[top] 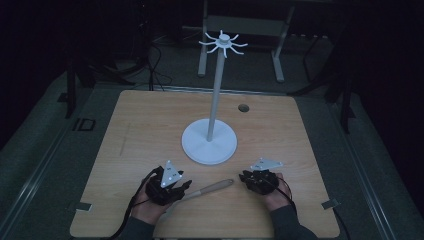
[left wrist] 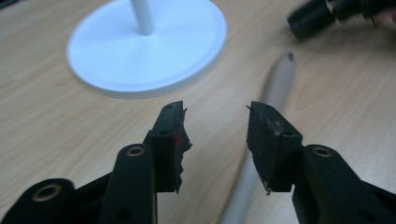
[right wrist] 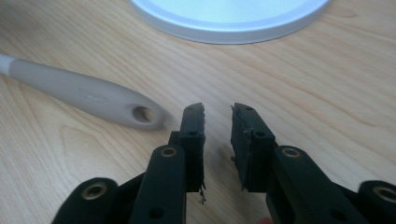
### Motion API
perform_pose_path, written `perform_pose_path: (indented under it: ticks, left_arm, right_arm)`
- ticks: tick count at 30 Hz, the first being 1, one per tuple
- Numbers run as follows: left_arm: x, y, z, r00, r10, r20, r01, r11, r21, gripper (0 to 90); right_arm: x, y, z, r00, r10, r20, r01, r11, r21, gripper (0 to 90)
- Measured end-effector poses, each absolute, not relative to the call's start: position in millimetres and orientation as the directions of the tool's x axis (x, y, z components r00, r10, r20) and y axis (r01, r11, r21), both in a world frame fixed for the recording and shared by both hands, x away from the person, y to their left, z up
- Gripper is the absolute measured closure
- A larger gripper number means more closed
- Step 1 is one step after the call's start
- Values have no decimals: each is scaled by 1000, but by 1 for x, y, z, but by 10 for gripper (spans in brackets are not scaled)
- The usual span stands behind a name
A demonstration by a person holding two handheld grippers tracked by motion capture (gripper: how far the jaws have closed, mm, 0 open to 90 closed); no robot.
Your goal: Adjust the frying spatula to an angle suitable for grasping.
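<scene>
A utensil with a beige handle (top: 212, 188) lies on the wooden table between my two grippers, and its head is hidden under the left one. My left gripper (top: 186, 186) stands open above it. In the left gripper view the handle (left wrist: 280, 79) runs under the gap of the left gripper (left wrist: 215, 109) and its right jaw, with no pad pressing on it. My right gripper (top: 246, 176) is open just past the handle's holed end (right wrist: 140, 113). The narrow gap of the right gripper (right wrist: 218, 108) holds nothing.
A white stand with a round base (top: 209, 145), a thin pole (top: 216, 90) and a crown of hooks (top: 223, 44) rises at the table's middle. A small round hole (top: 243, 107) sits in the tabletop behind it. A metal frame (top: 240, 25) stands on the floor beyond.
</scene>
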State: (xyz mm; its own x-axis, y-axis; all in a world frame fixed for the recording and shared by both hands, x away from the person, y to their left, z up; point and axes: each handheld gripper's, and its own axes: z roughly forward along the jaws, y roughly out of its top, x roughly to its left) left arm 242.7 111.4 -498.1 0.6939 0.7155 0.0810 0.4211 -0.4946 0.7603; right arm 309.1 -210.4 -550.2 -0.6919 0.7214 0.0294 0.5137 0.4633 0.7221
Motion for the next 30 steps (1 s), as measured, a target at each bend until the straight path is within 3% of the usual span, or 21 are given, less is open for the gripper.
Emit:
perform_pose_path:
  ticks: [17, 30]
  left_arm:
    - [253, 65, -525, 803, 578, 142, 405, -705, 582, 748]
    - [260, 56, -535, 829, 535, 163, 399, -769, 499, 753]
  right_arm:
    - [305, -260, -536, -622, 782, 42, 537, 386, 750, 679]
    - [306, -271, -536, -598, 798, 70, 553, 348, 757, 667]
